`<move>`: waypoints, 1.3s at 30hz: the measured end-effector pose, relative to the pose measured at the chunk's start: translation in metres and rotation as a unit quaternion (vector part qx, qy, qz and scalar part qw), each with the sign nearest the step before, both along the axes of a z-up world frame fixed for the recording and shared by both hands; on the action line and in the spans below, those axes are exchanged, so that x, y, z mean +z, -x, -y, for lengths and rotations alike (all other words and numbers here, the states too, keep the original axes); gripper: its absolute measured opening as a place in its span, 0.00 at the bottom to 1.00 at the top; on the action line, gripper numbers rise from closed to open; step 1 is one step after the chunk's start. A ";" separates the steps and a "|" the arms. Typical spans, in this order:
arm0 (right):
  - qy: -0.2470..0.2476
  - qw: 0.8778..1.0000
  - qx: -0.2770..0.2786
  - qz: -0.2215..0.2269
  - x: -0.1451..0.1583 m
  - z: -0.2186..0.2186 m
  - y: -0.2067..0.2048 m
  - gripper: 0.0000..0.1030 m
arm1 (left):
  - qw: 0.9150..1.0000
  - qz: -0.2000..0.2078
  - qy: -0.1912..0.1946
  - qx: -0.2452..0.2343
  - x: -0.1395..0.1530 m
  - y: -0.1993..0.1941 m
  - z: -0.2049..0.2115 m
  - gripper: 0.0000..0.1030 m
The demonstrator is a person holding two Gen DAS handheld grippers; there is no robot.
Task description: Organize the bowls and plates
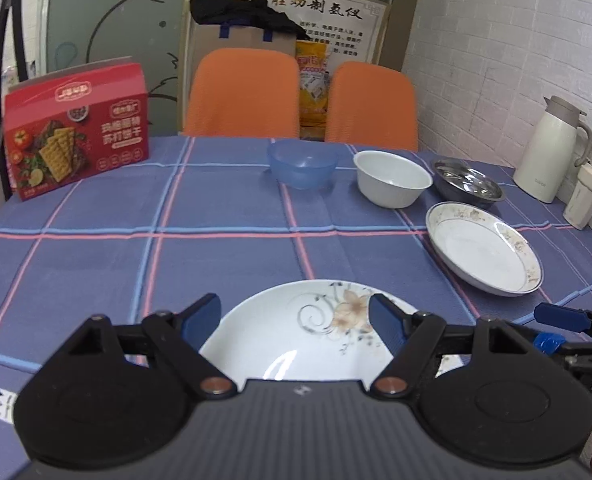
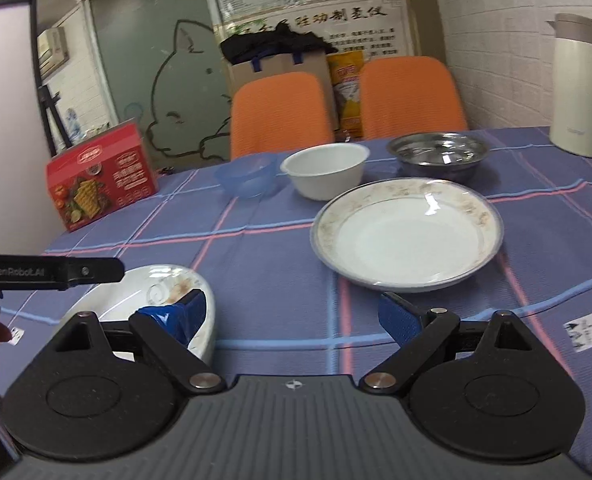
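indoor light and fisheye distortion

even, moderately dim overhead light; soft shadows under the white bowl point(image 1: 392, 184). glare streaks on the flowered plate point(image 1: 296, 344), the rimmed plate point(image 2: 408, 232) and the steel bowl point(image 2: 438, 150). edges bow and darken; slight overall blur.

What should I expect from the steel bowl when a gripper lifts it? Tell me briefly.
The steel bowl looks thin-walled, so it is probably light and stiff, unlikely to break. Its polished, reflective surface suggests the fingers could slip on the rim. It sits close behind the rimmed plate and beside the white bowl, so a push may knock it into them.
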State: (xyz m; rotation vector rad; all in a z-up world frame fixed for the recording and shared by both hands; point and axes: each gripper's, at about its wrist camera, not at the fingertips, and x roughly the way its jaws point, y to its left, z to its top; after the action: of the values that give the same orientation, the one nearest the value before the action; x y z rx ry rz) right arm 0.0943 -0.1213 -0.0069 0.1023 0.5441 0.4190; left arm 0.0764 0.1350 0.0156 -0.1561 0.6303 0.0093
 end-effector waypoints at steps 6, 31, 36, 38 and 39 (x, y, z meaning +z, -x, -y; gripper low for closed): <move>0.016 0.996 -0.084 -0.013 0.001 0.050 -0.044 0.78 | 0.994 -0.024 0.053 -0.092 0.011 -0.058 0.038 0.74; 0.087 0.995 -0.035 -0.045 -0.037 0.038 -0.119 0.81 | 0.979 -0.139 0.030 -0.144 -0.044 -0.215 0.139 0.64; 0.086 0.995 -0.033 -0.036 -0.038 0.036 -0.119 0.81 | 0.981 -0.132 0.007 -0.143 -0.044 -0.211 0.146 0.64; 0.086 0.995 -0.033 -0.034 -0.038 0.036 -0.118 0.81 | 0.981 -0.130 -0.004 -0.142 -0.045 -0.210 0.150 0.60; 0.085 0.995 -0.035 -0.034 -0.038 0.035 -0.118 0.81 | 0.982 -0.128 -0.012 -0.141 -0.045 -0.209 0.151 0.60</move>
State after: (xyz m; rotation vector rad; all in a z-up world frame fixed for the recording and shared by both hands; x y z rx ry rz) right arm 0.2123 -0.1562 -0.0447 -0.0267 0.6396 0.2996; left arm 0.2857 -0.0164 -0.0295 -0.0417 0.9042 -0.2401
